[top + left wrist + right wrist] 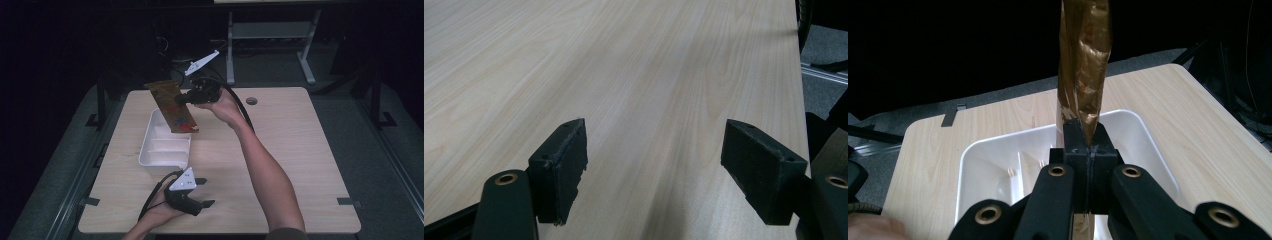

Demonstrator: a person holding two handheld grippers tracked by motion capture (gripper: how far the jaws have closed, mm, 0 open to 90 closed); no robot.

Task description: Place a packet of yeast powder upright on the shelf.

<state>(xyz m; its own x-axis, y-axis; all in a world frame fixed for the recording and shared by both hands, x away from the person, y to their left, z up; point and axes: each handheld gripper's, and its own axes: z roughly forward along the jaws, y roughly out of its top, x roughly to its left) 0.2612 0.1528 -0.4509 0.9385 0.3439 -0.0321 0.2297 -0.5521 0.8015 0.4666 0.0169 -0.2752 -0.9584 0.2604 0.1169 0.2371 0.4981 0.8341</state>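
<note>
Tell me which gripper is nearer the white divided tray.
Right. The right gripper holds a brown packet directly above the white tray; the left gripper rests open on the table just past the tray's near edge.

Pouch (172, 106) – glossy golden-brown foil, red and blue patch at its lower corner. Divided tray (148, 150) plain white. Tabletop (290, 145) pale wood grain, light streaks. Both claws – left claw (202, 192), right claw (184, 98) – matte black; brass-coloured rivets on the arms; pale grey plates on top
</note>
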